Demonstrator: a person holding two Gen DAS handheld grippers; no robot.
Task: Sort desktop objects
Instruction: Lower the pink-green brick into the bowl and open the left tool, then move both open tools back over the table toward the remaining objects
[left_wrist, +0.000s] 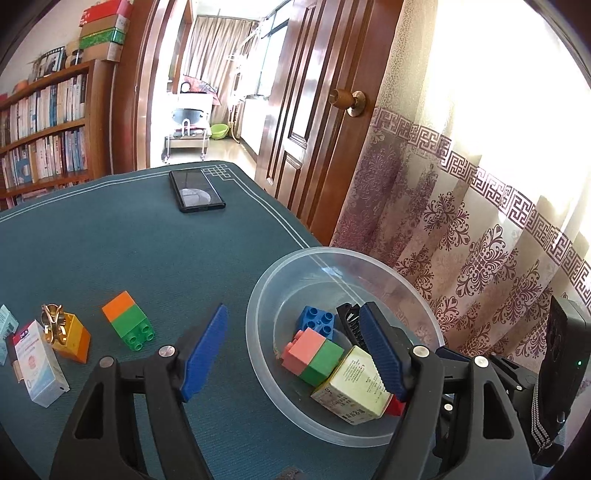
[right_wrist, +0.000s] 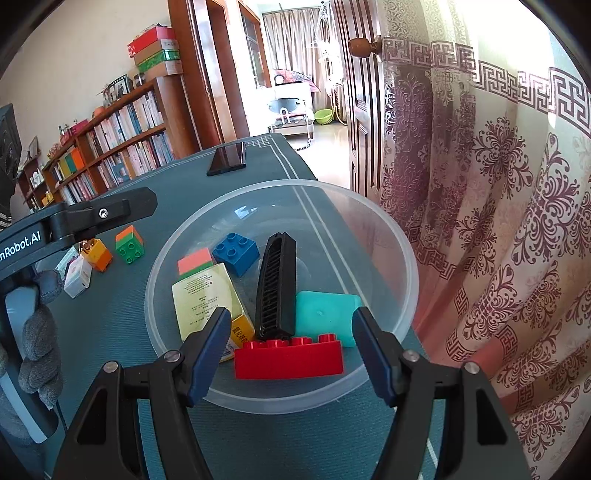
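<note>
A clear plastic bowl (right_wrist: 384, 236) (left_wrist: 273, 280) on the teal table mat holds a blue brick (right_wrist: 236, 253), a pink-green brick (left_wrist: 314, 356), a yellow carton (right_wrist: 203, 299), a black comb (right_wrist: 277, 288), a teal square piece (right_wrist: 325, 317) and a red brick (right_wrist: 288, 358). My right gripper (right_wrist: 291, 343) is open over the bowl's near rim, empty, its jaws either side of the red brick. My left gripper (left_wrist: 295, 350) is open and empty, straddling the bowl's left rim. On the mat to the left lie an orange-green brick (left_wrist: 129, 325), a yellow-orange brick (left_wrist: 72, 339) with a gold clip (left_wrist: 53, 323), and a white box (left_wrist: 38, 369).
A black phone (left_wrist: 195, 190) lies at the far end of the mat. The table's right edge runs close beside the bowl, with a patterned curtain (right_wrist: 498, 221) and a wooden door (left_wrist: 314, 110) beyond. A bookshelf (left_wrist: 44, 140) stands at the far left.
</note>
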